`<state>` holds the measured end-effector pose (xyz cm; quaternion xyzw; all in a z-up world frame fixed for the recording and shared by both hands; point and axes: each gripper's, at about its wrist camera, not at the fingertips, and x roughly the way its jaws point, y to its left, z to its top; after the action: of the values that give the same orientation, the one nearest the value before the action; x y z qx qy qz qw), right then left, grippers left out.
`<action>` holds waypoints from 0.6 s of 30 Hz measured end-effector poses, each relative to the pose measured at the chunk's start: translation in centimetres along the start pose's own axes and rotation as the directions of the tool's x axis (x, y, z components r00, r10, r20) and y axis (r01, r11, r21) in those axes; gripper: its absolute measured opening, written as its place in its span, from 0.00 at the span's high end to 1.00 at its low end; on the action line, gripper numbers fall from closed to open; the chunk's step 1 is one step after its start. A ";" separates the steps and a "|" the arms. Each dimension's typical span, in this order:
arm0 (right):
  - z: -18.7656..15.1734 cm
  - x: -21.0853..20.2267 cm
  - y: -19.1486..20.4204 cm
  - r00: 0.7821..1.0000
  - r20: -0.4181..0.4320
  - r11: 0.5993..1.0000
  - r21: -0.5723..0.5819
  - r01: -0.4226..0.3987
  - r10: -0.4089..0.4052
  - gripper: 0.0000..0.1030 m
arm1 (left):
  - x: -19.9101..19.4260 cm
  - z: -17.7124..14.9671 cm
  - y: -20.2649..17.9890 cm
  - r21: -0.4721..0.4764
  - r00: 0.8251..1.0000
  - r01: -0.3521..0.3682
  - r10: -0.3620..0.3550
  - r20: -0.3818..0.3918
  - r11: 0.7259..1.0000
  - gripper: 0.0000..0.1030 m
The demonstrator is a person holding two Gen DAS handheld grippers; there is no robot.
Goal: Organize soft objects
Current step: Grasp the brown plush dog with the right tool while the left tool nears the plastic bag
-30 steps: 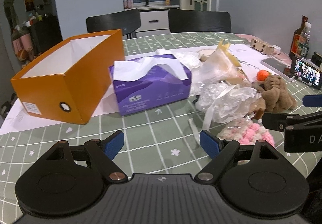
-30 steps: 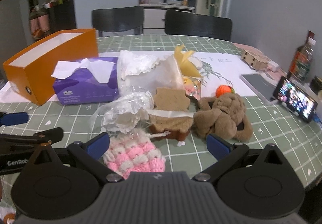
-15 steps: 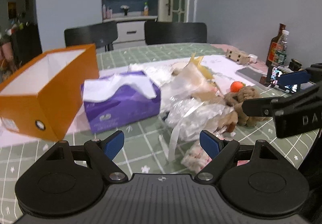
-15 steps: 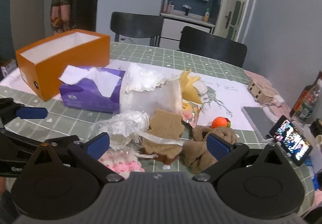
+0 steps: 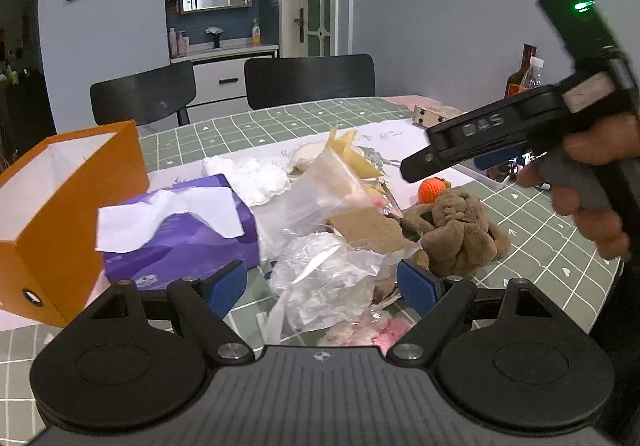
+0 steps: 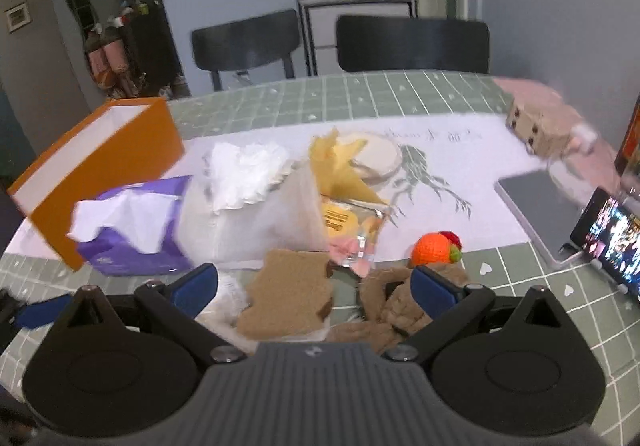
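A heap of soft things lies mid-table: a brown plush toy (image 5: 460, 230) (image 6: 396, 302), a tan bear-shaped sponge (image 6: 292, 294), an orange knitted ball (image 5: 432, 190) (image 6: 434, 250), a pink-white knitted piece (image 5: 376, 330), crumpled clear plastic bags (image 5: 328, 282), white cloth (image 6: 244, 173) and yellow wrappers (image 6: 340, 165). An open orange box (image 5: 60, 181) (image 6: 100, 157) stands at the left beside a purple tissue box (image 5: 176, 226) (image 6: 132, 234). My left gripper (image 5: 322, 286) is open and empty above the bags. My right gripper (image 6: 314, 284) is open and empty above the sponge; it shows raised at the right in the left wrist view (image 5: 500, 137).
A phone on a stand (image 6: 612, 242), a grey tablet (image 6: 536, 209), bottles (image 5: 524, 77) and a small cardboard figure (image 6: 536, 133) sit at the right side. Two black chairs (image 5: 308, 79) stand behind the green checked tablecloth (image 5: 540, 230). White paper (image 6: 440, 181) covers the table's middle.
Both grippers have risen and swung right, over the heap. The right gripper lifted well above the table and now points down at the sponge and plush toy. Both stay open and empty.
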<state>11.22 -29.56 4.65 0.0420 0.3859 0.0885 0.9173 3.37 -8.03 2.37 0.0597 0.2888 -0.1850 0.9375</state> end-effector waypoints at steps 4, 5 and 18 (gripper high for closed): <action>0.1 1.9 -1.2 0.999 -0.036 1.000 -0.014 0.027 -0.028 0.03 | 1.5 -0.2 -0.7 0.016 1.000 -0.020 0.021 -0.010 1.000 0.04; 0.0 2.0 -1.4 0.999 -0.032 0.999 -0.026 0.041 -0.041 0.03 | 1.9 -0.3 -0.9 0.023 1.000 -0.023 0.024 -0.011 0.999 0.04; -1.7 4.7 -7.1 0.988 -0.112 0.992 0.057 0.116 -0.109 0.08 | 5.9 -1.0 -1.6 0.049 0.996 -0.072 0.074 -0.041 0.996 0.04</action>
<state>14.13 -35.58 -0.82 0.0443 0.4398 0.0267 0.8966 6.75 -11.10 -1.81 0.0963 0.3018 -0.1563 0.9355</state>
